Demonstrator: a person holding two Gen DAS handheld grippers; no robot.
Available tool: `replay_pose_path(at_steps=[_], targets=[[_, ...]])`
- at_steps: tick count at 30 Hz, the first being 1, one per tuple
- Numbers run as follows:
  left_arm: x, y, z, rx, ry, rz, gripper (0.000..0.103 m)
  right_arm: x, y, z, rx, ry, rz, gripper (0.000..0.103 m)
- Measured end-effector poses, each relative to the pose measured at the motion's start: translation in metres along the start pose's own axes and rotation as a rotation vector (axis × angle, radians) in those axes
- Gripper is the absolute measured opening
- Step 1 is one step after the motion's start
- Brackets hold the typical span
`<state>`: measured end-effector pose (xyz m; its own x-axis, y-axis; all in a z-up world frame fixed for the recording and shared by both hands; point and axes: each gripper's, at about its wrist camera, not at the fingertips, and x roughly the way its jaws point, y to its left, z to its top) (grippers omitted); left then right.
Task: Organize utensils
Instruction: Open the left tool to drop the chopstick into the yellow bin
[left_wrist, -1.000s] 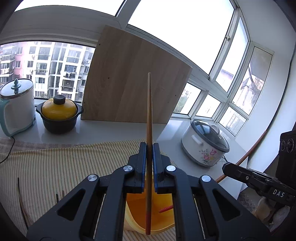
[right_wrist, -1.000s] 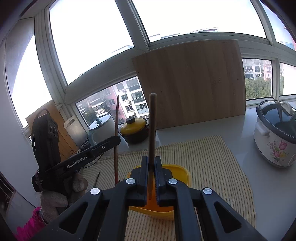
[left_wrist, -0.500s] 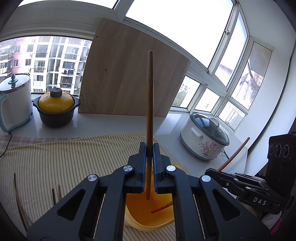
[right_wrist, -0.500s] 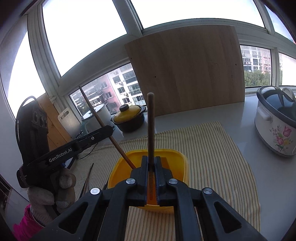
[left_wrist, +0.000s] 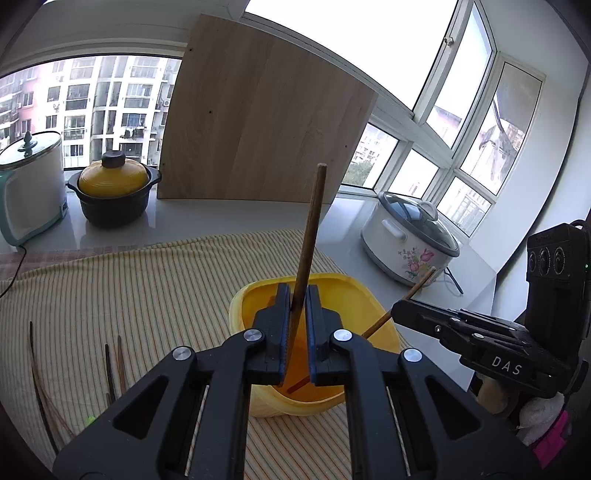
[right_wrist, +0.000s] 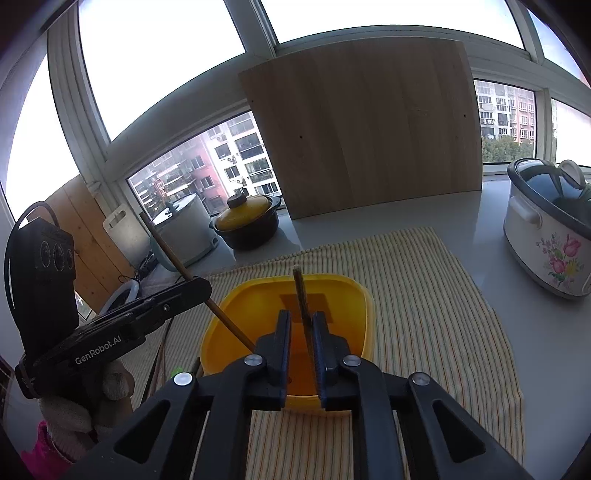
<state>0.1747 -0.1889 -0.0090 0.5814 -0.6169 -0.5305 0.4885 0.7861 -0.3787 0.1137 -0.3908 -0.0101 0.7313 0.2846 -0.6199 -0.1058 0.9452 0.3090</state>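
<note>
Yellow bowl (left_wrist: 373, 295) sits on striped cloth (left_wrist: 147, 280) over the table. Left gripper (left_wrist: 297, 328) jaws opening, a brown chopstick (left_wrist: 309, 236) loose between them, tilted, lower end in the bowl. Right gripper (right_wrist: 300, 339) jaws opening too, second chopstick (right_wrist: 302, 299) leaning between them over the bowl. Spare chopsticks (left_wrist: 112, 363) lie on the cloth.

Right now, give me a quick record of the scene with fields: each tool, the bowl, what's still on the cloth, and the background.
left tool: opening, chopstick between its jaws, over the bowl
right tool: opening, chopstick between its jaws
bowl: yellow, on striped cloth
loose chopsticks: on the cloth, left of the bowl
background: wooden board, yellow-lidded pot, floral cooker
</note>
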Motion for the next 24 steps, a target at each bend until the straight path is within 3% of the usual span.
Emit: replay_pose_path(at_steps=[2, 4, 6, 12, 24], targets=[[-0.004, 0.000, -0.001, 0.003, 0.000, -0.002, 0.030, -0.003, 0.003, 0.000, -0.016, -0.013, -0.018, 0.037], [-0.010, 0.001, -0.003, 0.004, -0.010, 0.007, 0.042, -0.007, 0.009, -0.001, -0.040, -0.033, -0.045, 0.053], [-0.015, 0.004, -0.004, 0.002, -0.016, 0.008, 0.044, -0.012, 0.014, -0.001, -0.061, -0.057, -0.063, 0.075], [-0.031, 0.013, -0.008, 0.005, -0.038, 0.027, 0.045, -0.022, 0.032, -0.002, -0.121, -0.099, -0.098, 0.086], [-0.079, 0.049, -0.024, -0.005, -0.086, 0.088, 0.045, -0.036, 0.064, -0.005, -0.159, -0.143, -0.073, 0.087]])
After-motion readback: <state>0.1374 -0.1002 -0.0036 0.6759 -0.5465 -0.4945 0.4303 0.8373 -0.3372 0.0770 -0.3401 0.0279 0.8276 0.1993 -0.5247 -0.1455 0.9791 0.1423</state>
